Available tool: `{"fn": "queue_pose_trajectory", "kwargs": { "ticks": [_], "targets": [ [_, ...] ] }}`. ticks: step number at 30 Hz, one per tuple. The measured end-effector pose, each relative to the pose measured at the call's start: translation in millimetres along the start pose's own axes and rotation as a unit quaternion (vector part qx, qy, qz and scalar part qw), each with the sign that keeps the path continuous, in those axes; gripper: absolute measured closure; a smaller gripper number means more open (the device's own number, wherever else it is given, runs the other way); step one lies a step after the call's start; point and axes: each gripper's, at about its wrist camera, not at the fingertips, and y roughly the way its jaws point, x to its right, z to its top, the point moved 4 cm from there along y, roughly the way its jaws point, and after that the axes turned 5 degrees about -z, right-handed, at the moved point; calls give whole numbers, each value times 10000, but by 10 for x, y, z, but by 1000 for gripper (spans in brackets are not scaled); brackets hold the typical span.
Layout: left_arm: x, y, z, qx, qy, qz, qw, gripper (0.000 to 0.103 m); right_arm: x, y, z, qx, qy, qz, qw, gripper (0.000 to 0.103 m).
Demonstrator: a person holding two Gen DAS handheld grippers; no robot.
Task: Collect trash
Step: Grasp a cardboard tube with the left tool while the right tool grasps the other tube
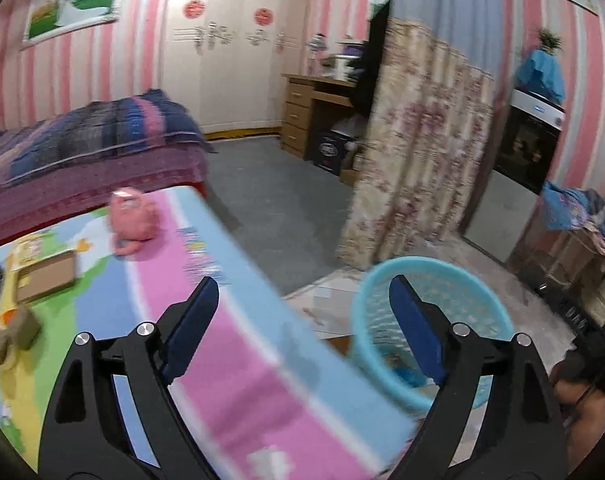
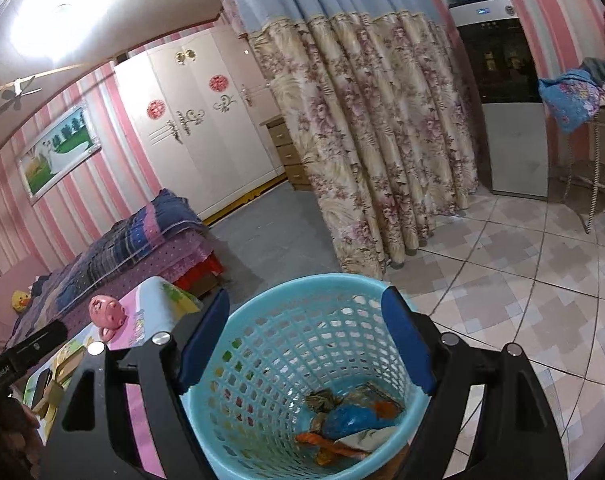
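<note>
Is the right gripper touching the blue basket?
Cannot tell. In the right wrist view the open right gripper overlaps the blue basket rim, and no plain gap or contact shows.

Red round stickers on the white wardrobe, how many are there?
2. One red sticker on the left door, one on the right door of the wardrobe. None seem hidden.

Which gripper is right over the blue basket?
The right gripper. Its open fingers frame the blue basket with trash inside. The left gripper hangs mostly over the colourful table, with the basket off to its side.
</note>
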Motion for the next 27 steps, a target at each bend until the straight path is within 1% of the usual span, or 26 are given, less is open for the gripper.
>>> {"fn": "queue_pose_trajectory", "kwargs": {
  "ticks": [2, 3, 4, 8, 11, 13, 14, 16, 18, 19, 20, 21, 22, 23, 25, 26, 27],
  "targets": [
    [-226, -100, -28, 32, -41, 230, 9997, 18, -97, -5, -20, -8, -69, 142, 9999, 25],
    [-434, -204, -67, 65, -82, 423, 9991, 18, -162, -5, -38, -17, -122, 212, 9997, 25],
    [-569, -275, -96, 78, -107, 539, 9985, 18, -216, -6, -48, -21, -168, 274, 9995, 25],
    [-1180, -622, -258, 105, -146, 1157, 9931, 18, -517, -35, -110, -90, -361, 685, 9970, 25],
    [-1796, -954, -441, 137, -369, 1734, 9841, 16, -806, -86, -165, -102, -513, 966, 9939, 25],
    [-2119, -1098, -548, 138, -556, 1977, 9786, 16, -1099, -127, -226, -186, -564, 1374, 9887, 25],
    [-2338, -1173, -622, 127, -669, 2191, 9733, 15, -1245, -146, -264, -229, -581, 1565, 9857, 25],
    [-2617, -1248, -748, 88, -783, 2440, 9666, 12, -1471, -197, -346, -276, -603, 1871, 9801, 25],
    [-2840, -1278, -882, 142, -849, 2599, 9618, 11, -1829, -253, -537, -377, -656, 2311, 9700, 21],
    [-2942, -1252, -955, 76, -873, 2666, 9598, 11, -1958, -262, -625, -445, -726, 2448, 9658, 21],
    [-3030, -1190, -994, -79, -938, 2706, 9581, 11, -2150, -264, -749, -568, -905, 2594, 9598, 21],
    [-3129, -1138, -1006, -181, -1035, 2672, 9579, 11, -2344, -266, -873, -659, -1183, 2630, 9552, 21],
    [-3187, -1113, -990, -130, -1043, 2609, 9596, 11, -2479, -275, -956, -690, -1397, 2638, 9519, 21],
    [-3252, -1080, -982, -123, -1005, 2616, 9598, 11, -2698, -287, -1085, -725, -1757, 2682, 9444, 21],
    [-3319, -956, -964, -225, -857, 2642, 9604, 11, -2949, -308, -1238, -756, -2171, 2730, 9342, 21],
    [-3320, -927, -960, -236, -812, 2642, 9608, 11, -3026, -319, -1290, -770, -2261, 2734, 9318, 21],
    [-3309, -888, -952, -254, -762, 2574, 9629, 11, -3139, -325, -1376, -841, -2354, 2781, 9275, 20]
  ]
}}
